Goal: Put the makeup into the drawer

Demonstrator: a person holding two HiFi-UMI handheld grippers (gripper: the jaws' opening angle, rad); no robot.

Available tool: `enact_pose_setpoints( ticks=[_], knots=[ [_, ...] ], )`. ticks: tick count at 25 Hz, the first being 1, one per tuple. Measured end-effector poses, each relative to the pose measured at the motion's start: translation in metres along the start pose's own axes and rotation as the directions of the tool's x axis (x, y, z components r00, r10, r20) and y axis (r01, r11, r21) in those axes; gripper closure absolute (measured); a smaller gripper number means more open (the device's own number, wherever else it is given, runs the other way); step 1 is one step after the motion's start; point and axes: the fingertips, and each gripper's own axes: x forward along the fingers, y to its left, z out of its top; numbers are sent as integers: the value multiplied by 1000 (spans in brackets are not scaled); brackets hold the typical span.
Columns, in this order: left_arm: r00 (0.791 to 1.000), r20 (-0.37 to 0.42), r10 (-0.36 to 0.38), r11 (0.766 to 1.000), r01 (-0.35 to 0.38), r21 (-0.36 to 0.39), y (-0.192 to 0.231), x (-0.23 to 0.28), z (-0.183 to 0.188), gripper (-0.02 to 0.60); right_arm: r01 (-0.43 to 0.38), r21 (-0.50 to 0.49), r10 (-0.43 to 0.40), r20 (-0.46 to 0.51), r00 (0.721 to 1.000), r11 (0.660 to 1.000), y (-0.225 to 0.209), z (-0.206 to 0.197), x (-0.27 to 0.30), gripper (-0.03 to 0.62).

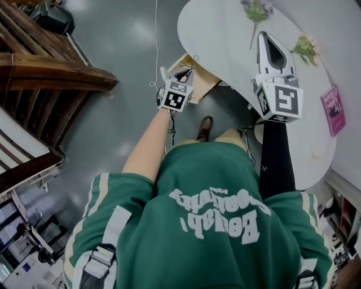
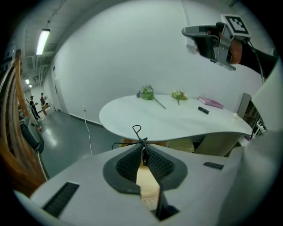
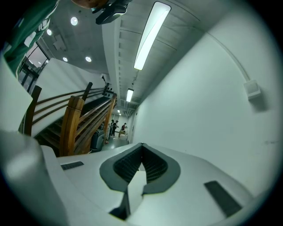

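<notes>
My left gripper (image 1: 185, 72) is low beside the white table, shut on a thin black wire eyelash curler (image 2: 137, 130) whose loop sticks out past the fingertips. Right under it is an open light wooden drawer (image 1: 202, 84), and its wood shows through the jaw gap in the left gripper view. My right gripper (image 1: 265, 36) hovers over the table, pointing level at the white wall; it is shut with nothing in it, and it also shows high up in the left gripper view (image 2: 191, 32). A small black makeup stick (image 2: 203, 110) lies on the table.
The oval white table (image 1: 225, 28) carries two flower sprigs (image 1: 256, 10) (image 1: 306, 49), a pink book (image 1: 334, 110) and a small white ball (image 2: 235, 115). A wooden staircase (image 1: 51, 73) stands at the left on the grey floor. A shoe (image 1: 204, 128) shows below the drawer.
</notes>
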Motion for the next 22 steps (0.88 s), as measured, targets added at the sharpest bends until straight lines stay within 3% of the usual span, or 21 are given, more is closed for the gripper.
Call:
enact_pose_setpoints(
  ticks=[3, 6, 11, 13, 22],
  knots=[
    [992, -125, -23, 998, 15, -64, -3, 10, -41, 534, 32, 15, -32, -19, 999, 999, -4, -4, -5, 585],
    [981, -190, -48, 995, 30, -95, -8, 14, -62, 534, 32, 9, -32, -15, 999, 999, -7, -5, -10, 585],
    [928, -371, -33, 996, 1, -86, -8, 17, -117, 534, 42, -5, -42, -21, 999, 999, -11, -5, -16, 585],
    [919, -394, -29, 997, -2, -79, -10, 16, -125, 534, 45, -10, -45, -23, 999, 999, -12, -5, -18, 585],
    [915, -402, -34, 997, 1, -82, -13, 16, -136, 534, 45, -17, -46, -34, 998, 999, -10, -10, -23, 585]
  ],
)
